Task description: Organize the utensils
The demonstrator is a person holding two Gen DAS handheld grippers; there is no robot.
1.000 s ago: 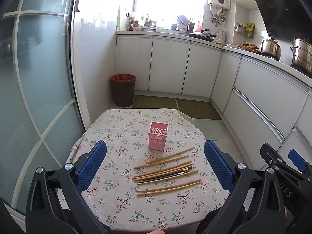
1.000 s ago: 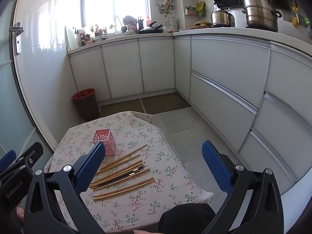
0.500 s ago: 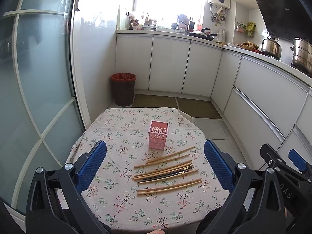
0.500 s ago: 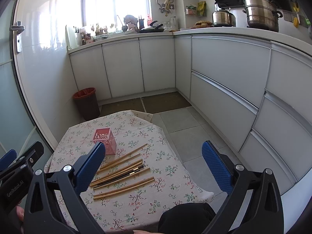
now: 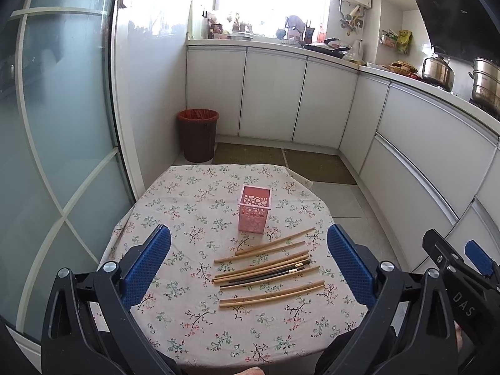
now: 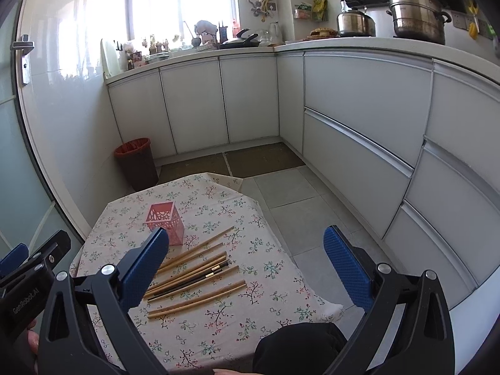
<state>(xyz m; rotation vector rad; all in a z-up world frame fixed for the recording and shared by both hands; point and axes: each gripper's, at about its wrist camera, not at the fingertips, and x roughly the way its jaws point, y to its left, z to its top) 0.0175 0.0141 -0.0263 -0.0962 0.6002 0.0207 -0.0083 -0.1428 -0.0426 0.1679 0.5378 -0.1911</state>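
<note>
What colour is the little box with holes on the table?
Pink box, clearest in the left wrist view.

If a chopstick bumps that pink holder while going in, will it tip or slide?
The pink holder looks like thin perforated plastic, empty, so probably light. It is taller than its base, so a sideways knock near the rim may tip it. The tablecloth might limit sliding.

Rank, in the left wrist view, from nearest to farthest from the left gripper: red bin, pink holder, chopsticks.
From the left gripper:
1. Chopsticks, on the tablecloth between its open jaws.
2. Pink holder, just behind them.
3. Red bin, on the floor beyond the table.
</note>
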